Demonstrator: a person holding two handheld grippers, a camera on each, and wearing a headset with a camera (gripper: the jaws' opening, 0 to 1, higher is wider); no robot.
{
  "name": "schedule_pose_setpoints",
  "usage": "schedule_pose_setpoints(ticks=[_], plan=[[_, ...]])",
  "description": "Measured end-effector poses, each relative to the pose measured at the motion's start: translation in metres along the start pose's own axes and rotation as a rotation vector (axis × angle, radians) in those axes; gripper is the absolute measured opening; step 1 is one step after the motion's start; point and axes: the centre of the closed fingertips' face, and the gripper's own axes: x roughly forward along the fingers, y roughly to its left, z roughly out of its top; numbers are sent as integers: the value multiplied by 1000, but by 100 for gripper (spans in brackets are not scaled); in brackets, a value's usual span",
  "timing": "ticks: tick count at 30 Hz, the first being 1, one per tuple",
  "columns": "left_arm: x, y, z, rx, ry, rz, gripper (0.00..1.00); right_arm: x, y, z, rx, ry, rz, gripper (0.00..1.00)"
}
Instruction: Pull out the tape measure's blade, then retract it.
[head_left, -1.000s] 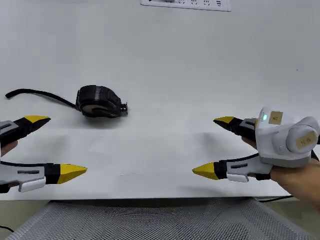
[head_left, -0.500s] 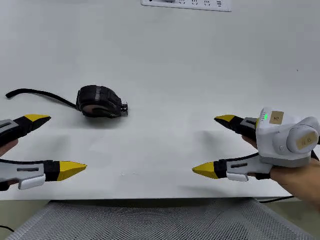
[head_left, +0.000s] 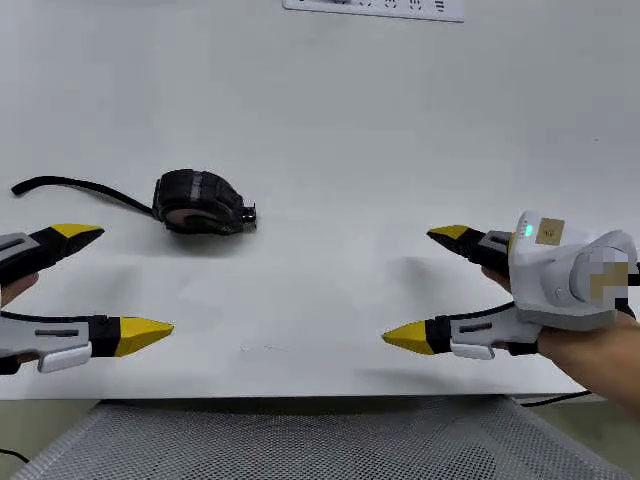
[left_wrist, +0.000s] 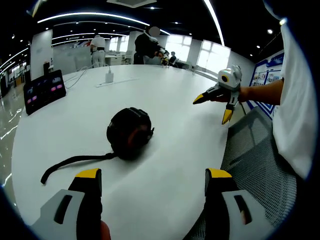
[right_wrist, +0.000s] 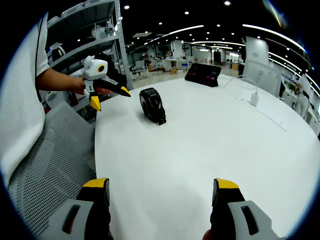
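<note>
White table (head_left: 330, 130): tape measure (head_left: 198, 203) near left gripper (head_left: 135, 280), far from right gripper (head_left: 408, 286); both agape.

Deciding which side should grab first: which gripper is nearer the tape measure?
Left. The left gripper is open, close to the tape measure, on the person's side of it. The right gripper, also open, is far off to the tape measure's right.
</note>
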Motion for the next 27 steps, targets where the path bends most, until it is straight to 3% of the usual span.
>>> schedule_pose_setpoints(ticks=[11,27], plan=[[11,5,6,29,4,-15,82,10,-4,8,-17,-8,19,82],[29,21,13,114,47,-55,83,27,-9,21,-59,-9,61,80]])
